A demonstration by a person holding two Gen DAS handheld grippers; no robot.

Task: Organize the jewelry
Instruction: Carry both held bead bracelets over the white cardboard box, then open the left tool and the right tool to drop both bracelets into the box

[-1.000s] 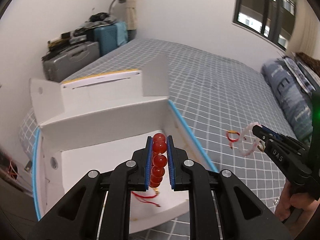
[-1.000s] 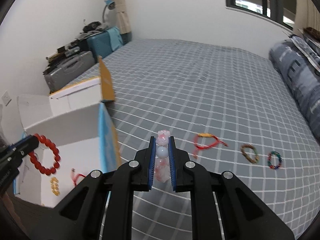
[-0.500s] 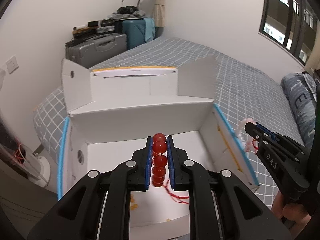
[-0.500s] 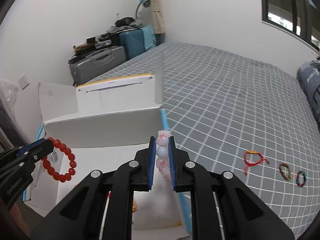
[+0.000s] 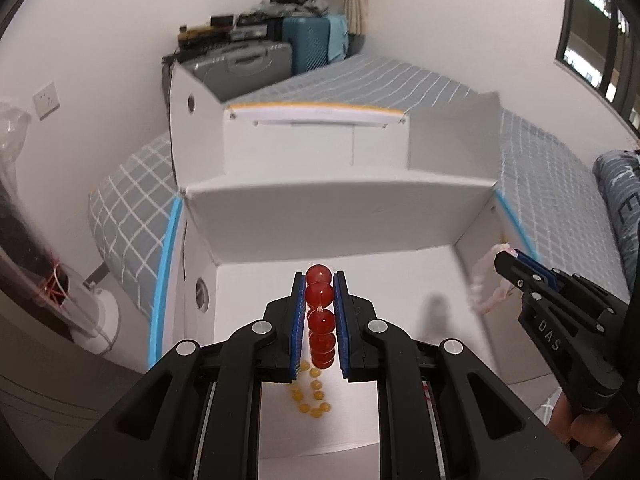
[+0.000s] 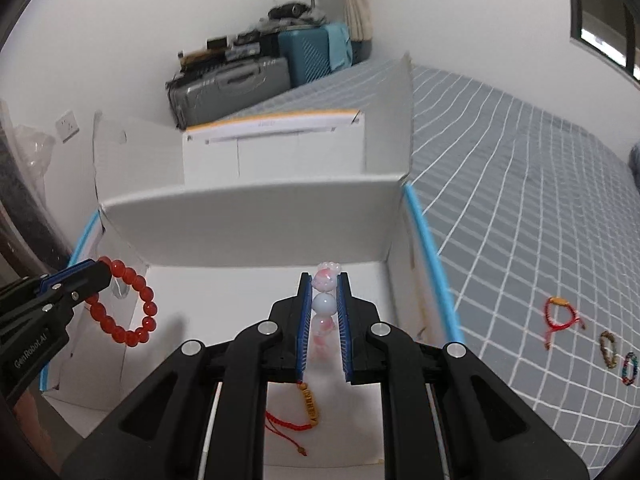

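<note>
My left gripper (image 5: 319, 280) is shut on a red bead bracelet (image 5: 320, 320) and holds it over the open white box (image 5: 340, 208). The bracelet also hangs in the right wrist view (image 6: 128, 308) from the left gripper (image 6: 100, 276). My right gripper (image 6: 325, 280) is shut on a pink and white bead bracelet (image 6: 323, 304), also above the box (image 6: 256, 216); it shows in the left wrist view (image 5: 490, 284). A yellow bead bracelet (image 5: 310, 396) and a red cord bracelet (image 6: 296, 420) lie on the box floor.
Three bracelets lie on the grey checked bed (image 6: 520, 200): a red cord one (image 6: 560, 316), a brown one (image 6: 608, 348) and a multicoloured one (image 6: 629, 368). The box flaps stand up at the back. Suitcases (image 6: 236, 80) stand against the far wall.
Both grippers have moved left from over the bed to above the box interior, still holding their bracelets. The box floor with the yellow beads now lies under my left gripper.
</note>
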